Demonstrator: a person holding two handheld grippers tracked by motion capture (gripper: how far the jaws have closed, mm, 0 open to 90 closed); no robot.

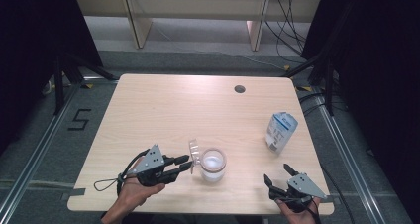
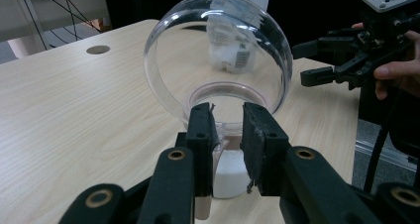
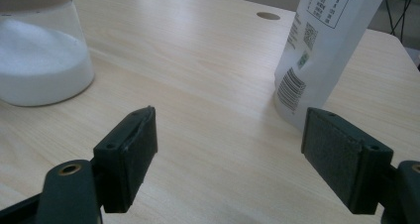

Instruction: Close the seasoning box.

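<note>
Digit "5" marks floor — pouch print unreadable.

Each tool, left and right, was black, with a grey three-cornered screw-studded plate on top, brass-ringed pivots, rough dark pads and a trailing black cable.

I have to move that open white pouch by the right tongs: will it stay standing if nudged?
Probably not. The pouch stands tall on a narrow base, so a high nudge may tip it. It looks like thin, flexible film, likely to buckle when squeezed. With the top open, a tip could spill any contents.
</note>
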